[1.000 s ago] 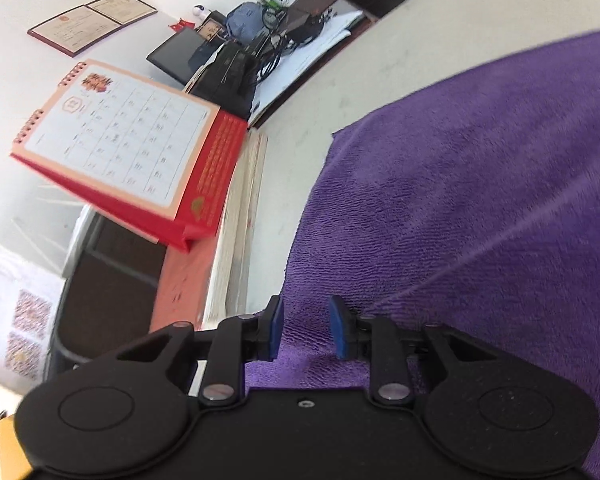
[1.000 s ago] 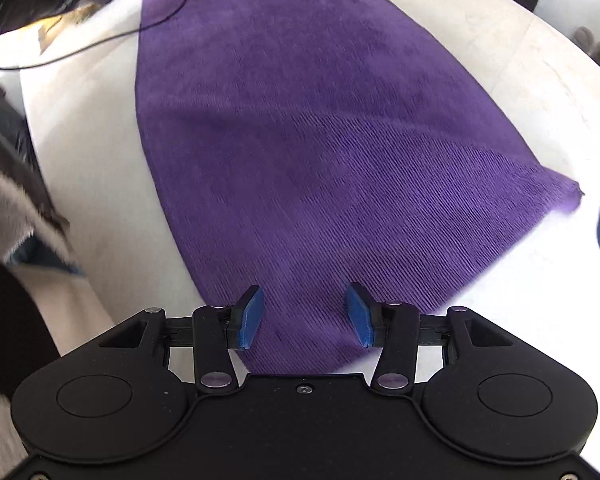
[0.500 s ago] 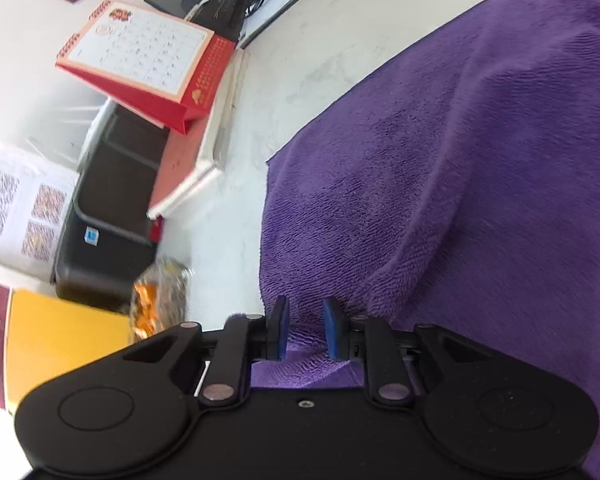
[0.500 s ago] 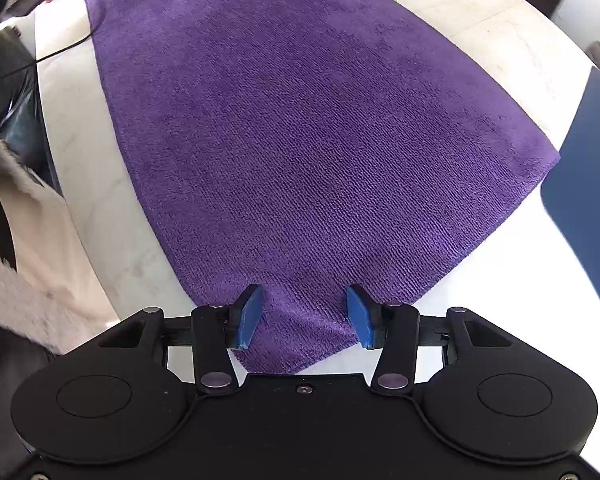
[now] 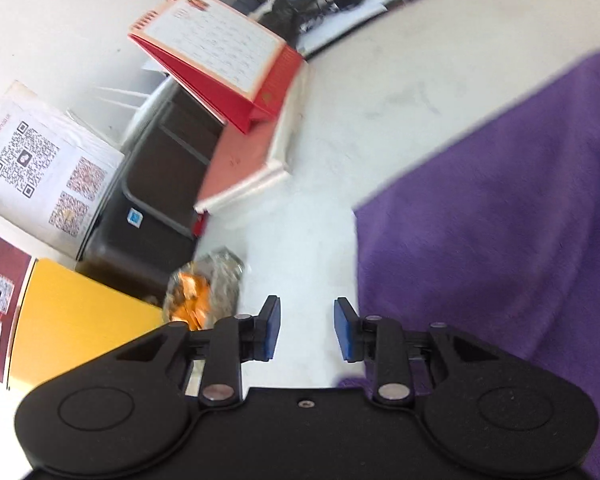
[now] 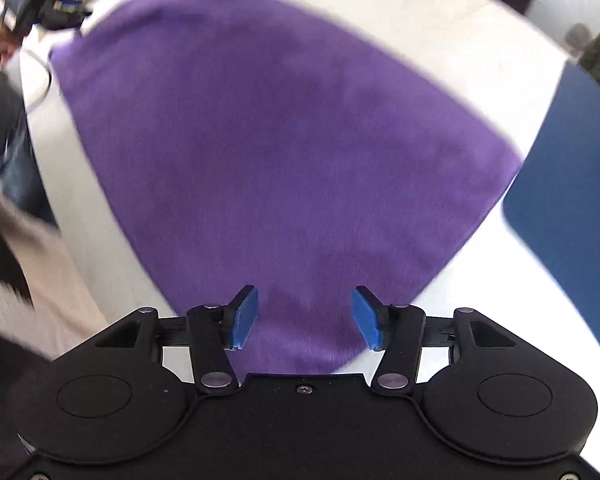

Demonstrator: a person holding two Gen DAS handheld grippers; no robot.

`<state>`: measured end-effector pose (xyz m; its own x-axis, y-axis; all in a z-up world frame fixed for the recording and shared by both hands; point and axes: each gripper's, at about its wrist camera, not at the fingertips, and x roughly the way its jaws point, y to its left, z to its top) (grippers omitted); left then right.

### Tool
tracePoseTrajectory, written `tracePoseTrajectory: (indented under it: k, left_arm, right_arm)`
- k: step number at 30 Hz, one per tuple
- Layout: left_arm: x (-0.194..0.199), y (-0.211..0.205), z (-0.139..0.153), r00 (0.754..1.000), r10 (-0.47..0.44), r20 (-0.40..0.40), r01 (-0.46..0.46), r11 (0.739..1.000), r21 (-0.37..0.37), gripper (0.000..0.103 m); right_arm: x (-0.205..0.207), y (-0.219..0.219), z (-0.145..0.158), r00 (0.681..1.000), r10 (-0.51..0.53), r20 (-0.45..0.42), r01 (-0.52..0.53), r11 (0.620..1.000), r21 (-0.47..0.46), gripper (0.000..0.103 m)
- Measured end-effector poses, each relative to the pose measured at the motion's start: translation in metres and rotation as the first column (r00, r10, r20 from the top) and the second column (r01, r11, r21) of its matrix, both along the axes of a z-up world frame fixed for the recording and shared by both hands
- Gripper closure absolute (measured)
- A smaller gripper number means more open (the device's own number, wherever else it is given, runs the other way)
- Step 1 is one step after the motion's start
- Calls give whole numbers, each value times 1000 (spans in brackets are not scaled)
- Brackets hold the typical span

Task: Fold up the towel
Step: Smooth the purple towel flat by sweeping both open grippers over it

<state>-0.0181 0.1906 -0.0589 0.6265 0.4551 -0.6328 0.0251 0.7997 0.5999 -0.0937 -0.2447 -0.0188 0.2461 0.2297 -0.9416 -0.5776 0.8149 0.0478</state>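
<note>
On my far left a white wall (image 5: 60, 40) carried sheets of printed codes (image 5: 40, 160), with a black cabinet (image 5: 140, 208) below. A red desk calendar (image 5: 220, 68) stood on a pink-covered book (image 5: 240, 164) at the pale surface's (image 5: 380, 92) edge. My left hand-held gripper (image 5: 306, 330) had just opened, nothing between its blue pads, the purple terry towel (image 5: 500, 220) just beside it. My right hand-held gripper (image 6: 305, 322), jaws just widened, hung parted above the towel's near corner, gripping nothing.
</note>
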Motion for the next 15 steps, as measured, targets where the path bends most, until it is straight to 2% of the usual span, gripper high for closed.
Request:
tracePoseTrajectory:
  k: [2, 4, 8, 12, 15]
  left_arm:
    - [14, 6, 7, 999, -41, -6, 40, 994, -101, 75]
    - [35, 11, 7, 995, -94, -10, 90, 972, -216, 74]
    - [59, 8, -7, 983, -173, -55, 149, 942, -300, 75]
    - [72, 13, -24, 976, -184, -118, 122, 906, -405, 75]
    - [76, 23, -27, 978, -170, -122, 96, 880, -464, 74]
  right_arm:
    - [10, 7, 12, 999, -48, 26, 47, 998, 36, 47]
    - [20, 17, 13, 996, -85, 35, 82, 994, 67, 47]
    - [36, 42, 8, 988, -149, 35, 145, 984, 108, 47]
    - [46, 62, -13, 977, -215, 4, 213, 969, 125, 47]
    - [47, 64, -24, 968, -249, -21, 250, 960, 125, 47]
